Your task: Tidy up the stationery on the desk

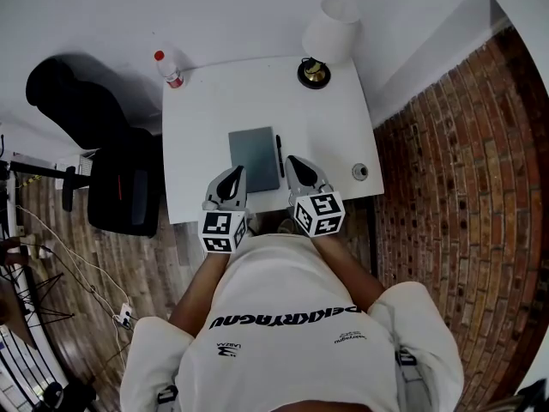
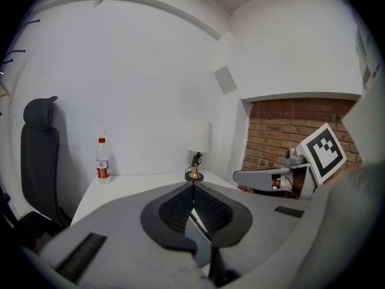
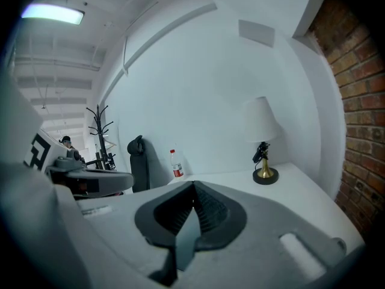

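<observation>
**A:** Claw status, head view?

**B:** Left claw (image 1: pixel 238 172) and right claw (image 1: pixel 292 160) are both over the near edge of the white surface (image 1: pixel 202 118) and point to 12 o'clock. A grey notebook (image 1: pixel 255 158) lies flat at the middle of the surface, between the two claw tips. A dark pen (image 1: pixel 280 155) lies just beside it at 3 o'clock.

**A:** Other items?

**B:** A bottle (image 1: pixel 169 69) stands at the 11 o'clock corner and a lamp (image 1: pixel 326 37) at the 1 o'clock corner. A small round object (image 1: pixel 360 172) is near the 4 o'clock edge, and a black chair (image 1: pixel 120 178) stands off the surface at 9 o'clock.

**A:** Left gripper view?

**B:** The left claw (image 2: pixel 193 185) is pressed together at the tips with nothing pinched. A sliver of the notebook (image 2: pixel 199 242) shows below the tips. The bottle (image 2: pixel 103 160) is at 10 o'clock and the lamp (image 2: pixel 199 146) at 12.

**A:** Right gripper view?

**B:** The right claw (image 3: pixel 194 185) is likewise pressed together and empty. The notebook (image 3: pixel 186 239) shows beneath it, the lamp (image 3: pixel 263 137) is at 2 o'clock and the bottle (image 3: pixel 176 163) at 11.
</observation>
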